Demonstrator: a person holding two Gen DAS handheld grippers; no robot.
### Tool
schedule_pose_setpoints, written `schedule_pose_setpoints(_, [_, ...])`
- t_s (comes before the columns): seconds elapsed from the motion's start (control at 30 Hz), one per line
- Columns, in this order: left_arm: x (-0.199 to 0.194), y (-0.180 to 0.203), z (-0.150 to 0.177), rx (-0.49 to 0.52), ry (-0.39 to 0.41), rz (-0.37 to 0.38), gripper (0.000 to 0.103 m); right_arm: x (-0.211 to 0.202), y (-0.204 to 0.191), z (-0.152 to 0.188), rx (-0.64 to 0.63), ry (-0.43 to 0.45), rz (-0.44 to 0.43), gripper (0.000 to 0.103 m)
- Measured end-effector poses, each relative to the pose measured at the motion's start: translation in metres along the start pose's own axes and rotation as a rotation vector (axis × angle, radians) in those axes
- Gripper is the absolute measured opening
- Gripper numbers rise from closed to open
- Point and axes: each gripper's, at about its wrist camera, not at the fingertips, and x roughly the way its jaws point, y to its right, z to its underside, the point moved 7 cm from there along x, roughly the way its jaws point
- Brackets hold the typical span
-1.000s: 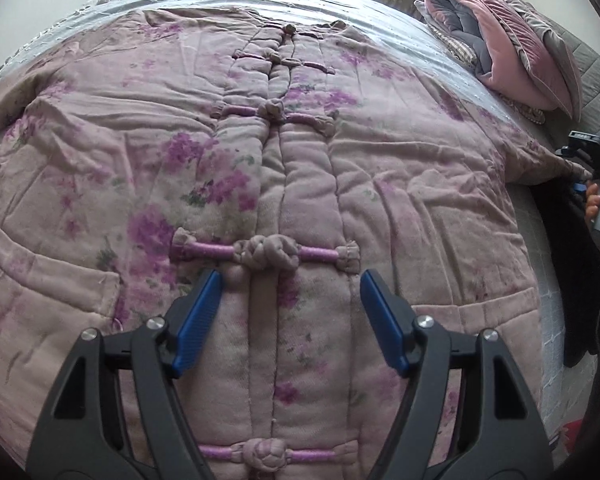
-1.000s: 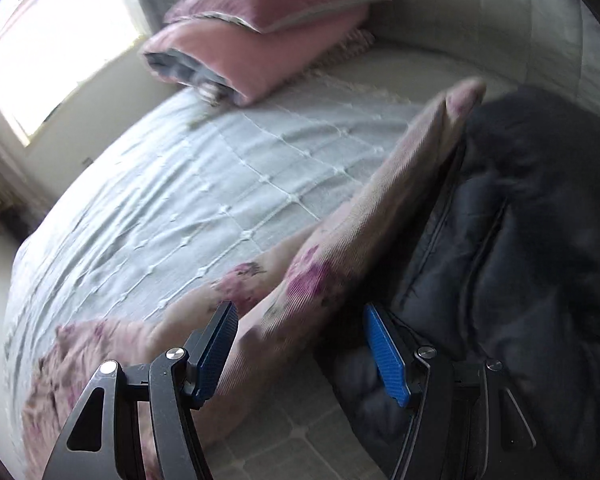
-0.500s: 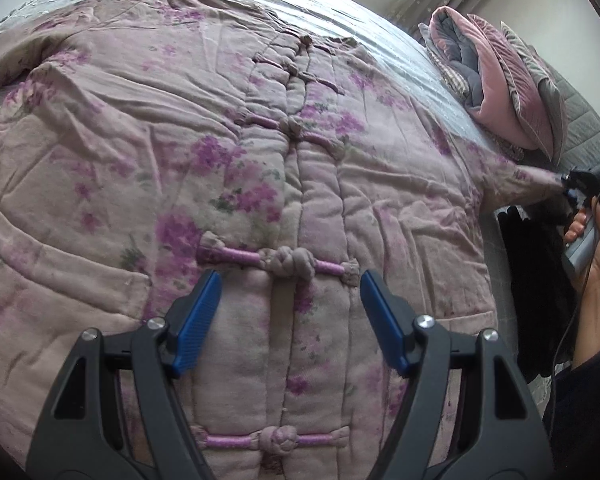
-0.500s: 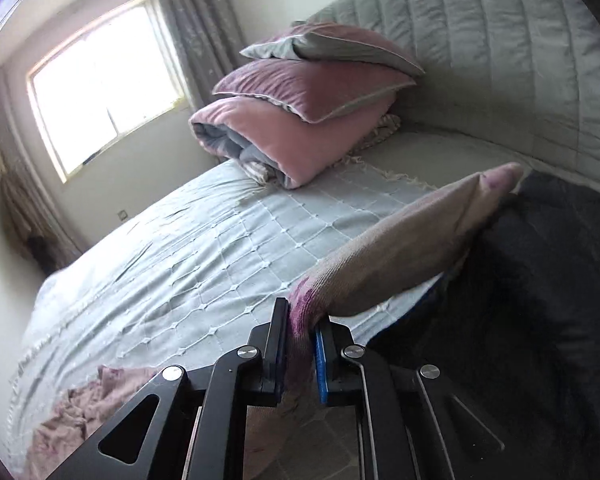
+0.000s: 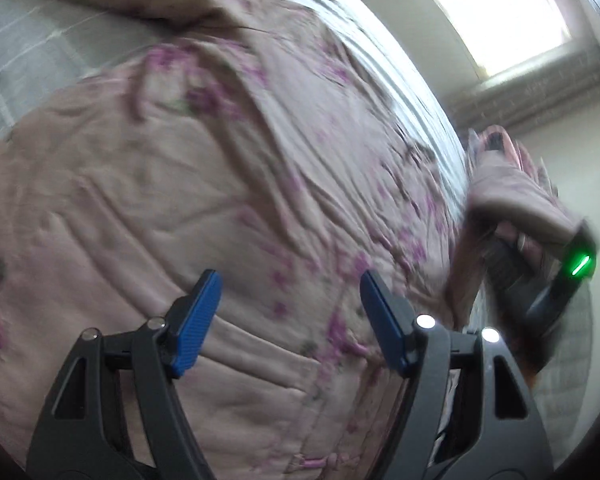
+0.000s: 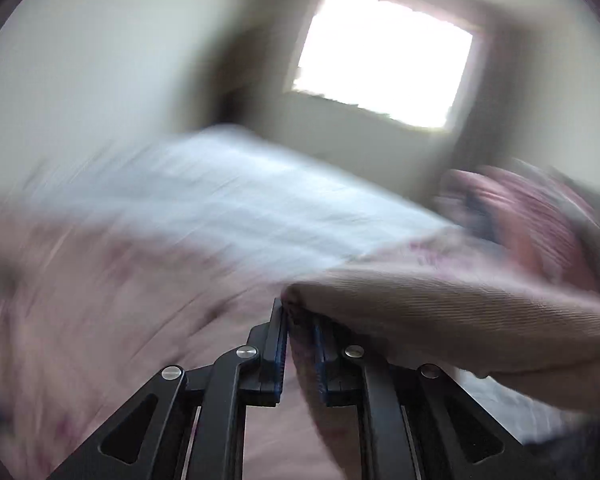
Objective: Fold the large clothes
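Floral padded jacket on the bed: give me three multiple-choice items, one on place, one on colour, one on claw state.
1. Where does the floral jacket lie?
A. spread on the bed
B. on a hanger
C. on the floor

2. What colour are the left claw pads?
A. red
B. blue
C. white

3. How is the right claw?
A. wide open
B. shut on the sleeve
C. shut on a pillow

Answers: 1 A, the jacket covers the pale bedspread. 2 B, both pads show blue in the left wrist view. 3 B, sleeve fabric sits pinched between its nearly closed fingers.
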Motion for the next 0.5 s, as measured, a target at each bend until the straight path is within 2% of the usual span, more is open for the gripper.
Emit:
schedule_pose_setpoints(0.03, [-0.003,-0.007,-0.004,-0.026,0.009,0.008,0.072,0.015,-0.046,0.019,-0.120,-0.080,-0.066,0.013])
schedule_pose_setpoints(0.07, [-0.007,-0.012,-0.008,-0.039,0.018,0.016,0.072,0.028,-0.075,0.038,-0.187,-0.146,-0.089,0.013])
schedule_pose_setpoints(0.13, [-0.010,-0.013,-0.011,-0.027,0.026,0.014,0.072,0.044,-0.104,0.071,-0.247,-0.228,-0.088,0.016])
schedule_pose_setpoints(0.17, [-0.010,-0.011,-0.012,-0.022,0.025,0.013,0.072,0.048,-0.103,0.077,-0.259,-0.205,-0.035,0.018])
schedule_pose_setpoints(0.23, [-0.007,-0.009,-0.010,-0.025,0.014,0.028,0.072,0.044,-0.092,0.078,-0.204,-0.170,-0.029,0.030])
schedule_pose_setpoints(0.3, [-0.002,-0.004,-0.006,-0.027,-0.008,0.054,0.072,0.040,-0.076,0.077,-0.100,-0.209,-0.077,0.051])
schedule_pose_setpoints(0.4, [0.001,0.003,0.000,-0.007,-0.008,0.054,0.072,0.028,-0.059,0.075,-0.016,-0.214,-0.140,0.054])
schedule_pose_setpoints(0.5, [-0.002,0.011,0.002,0.024,0.001,0.048,0.072,0.008,-0.038,0.078,0.064,-0.194,-0.101,0.055])
